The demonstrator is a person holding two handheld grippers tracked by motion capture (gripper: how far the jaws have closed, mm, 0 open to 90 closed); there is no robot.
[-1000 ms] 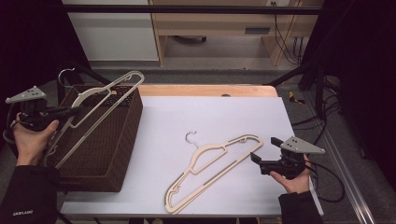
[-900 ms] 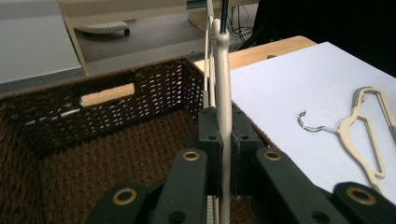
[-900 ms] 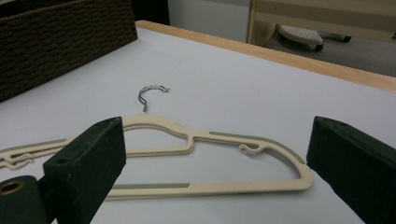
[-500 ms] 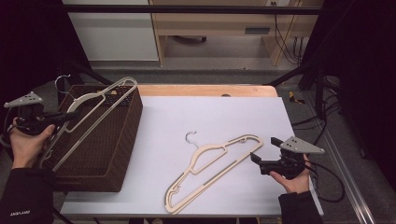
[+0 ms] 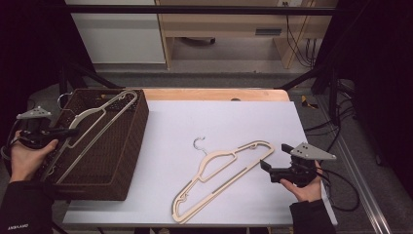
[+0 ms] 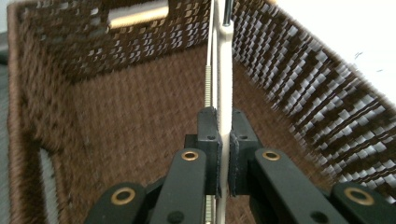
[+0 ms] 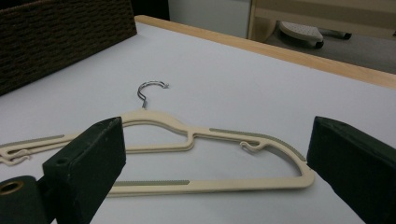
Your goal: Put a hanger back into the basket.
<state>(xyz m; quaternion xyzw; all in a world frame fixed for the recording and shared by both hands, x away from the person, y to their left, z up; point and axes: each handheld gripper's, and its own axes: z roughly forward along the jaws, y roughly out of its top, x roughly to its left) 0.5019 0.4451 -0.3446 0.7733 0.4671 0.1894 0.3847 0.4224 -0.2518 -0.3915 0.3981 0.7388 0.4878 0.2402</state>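
A cream plastic hanger (image 5: 92, 127) with a metal hook lies tilted in the brown wicker basket (image 5: 127, 161) at the table's left. My left gripper (image 5: 72, 131) is shut on its lower bar; in the left gripper view the jaws pinch the cream hanger (image 6: 224, 84) edge-on above the basket floor (image 6: 116, 130). A second cream hanger (image 5: 221, 178) lies flat on the white tabletop, hook toward the far side. My right gripper (image 5: 265, 165) stands open just right of its end; in the right gripper view that hanger (image 7: 201, 140) lies ahead of the wide-apart jaws.
The white table surface (image 5: 219, 122) has a wooden strip (image 5: 214, 94) along its far edge. Cables (image 5: 341, 190) trail off the right side. Wooden furniture and a white cabinet stand beyond the table.
My left gripper has sunk and drawn toward the near left, lowering the held hanger deeper into the basket. The right gripper and the hanger on the table have stayed put.
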